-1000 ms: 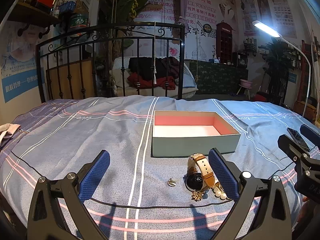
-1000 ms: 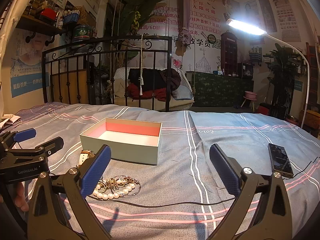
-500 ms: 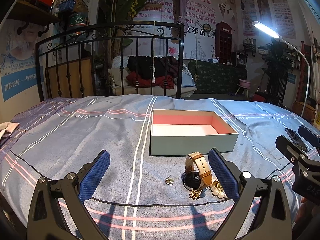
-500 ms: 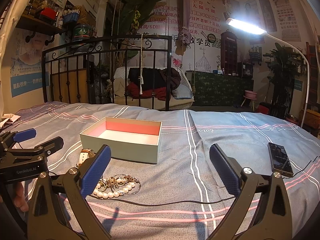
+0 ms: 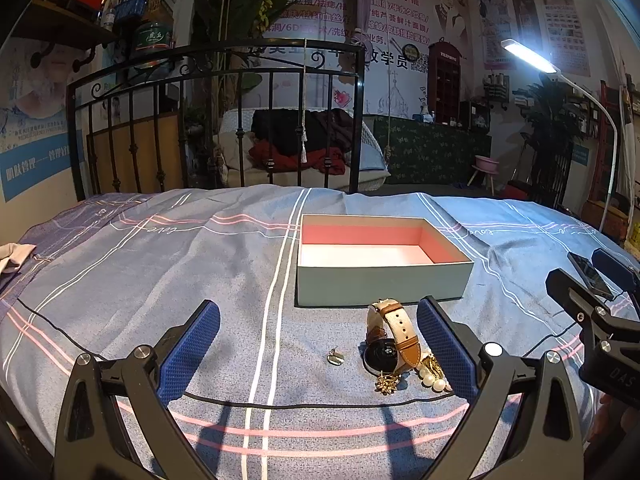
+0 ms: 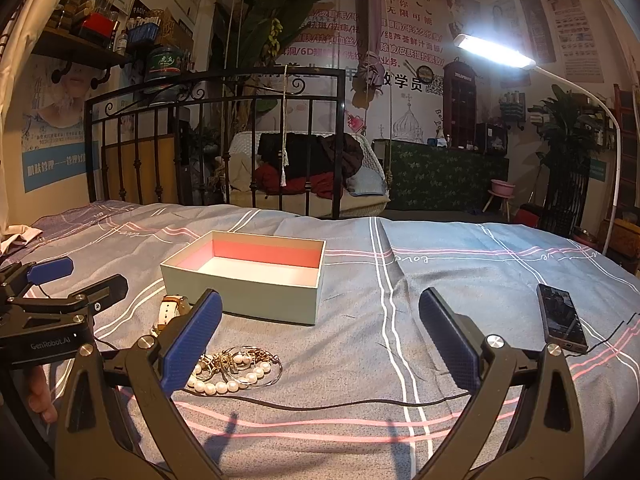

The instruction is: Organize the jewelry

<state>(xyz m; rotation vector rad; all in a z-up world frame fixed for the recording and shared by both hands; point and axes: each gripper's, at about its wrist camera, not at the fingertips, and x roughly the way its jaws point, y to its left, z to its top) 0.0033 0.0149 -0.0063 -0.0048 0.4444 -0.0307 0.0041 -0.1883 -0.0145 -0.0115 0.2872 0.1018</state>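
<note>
An open pale green box [image 5: 384, 284] with a pink and white inside stands on the striped bedspread; it also shows in the right wrist view [image 6: 244, 292]. In front of it lie a watch with a tan strap [image 5: 394, 336], a small gold earring [image 5: 335, 357], a gold brooch [image 5: 387, 383] and a pearl bracelet [image 5: 430, 378]. The pearls and thin hoops [image 6: 236, 372] lie by my right gripper's left finger. My left gripper [image 5: 318, 350] is open and empty, just before the jewelry. My right gripper [image 6: 320, 340] is open and empty.
A black phone [image 6: 560, 318] lies on the bed at the right. A thin black cable [image 5: 300, 404] runs across the bedspread in front of both grippers. A black iron bed frame [image 5: 224, 120] stands at the far edge. A floor lamp [image 6: 496, 54] shines from the right.
The left gripper has edged slightly left and forward, so the watch and pearls now sit closer to its right finger. The right gripper has barely moved.
</note>
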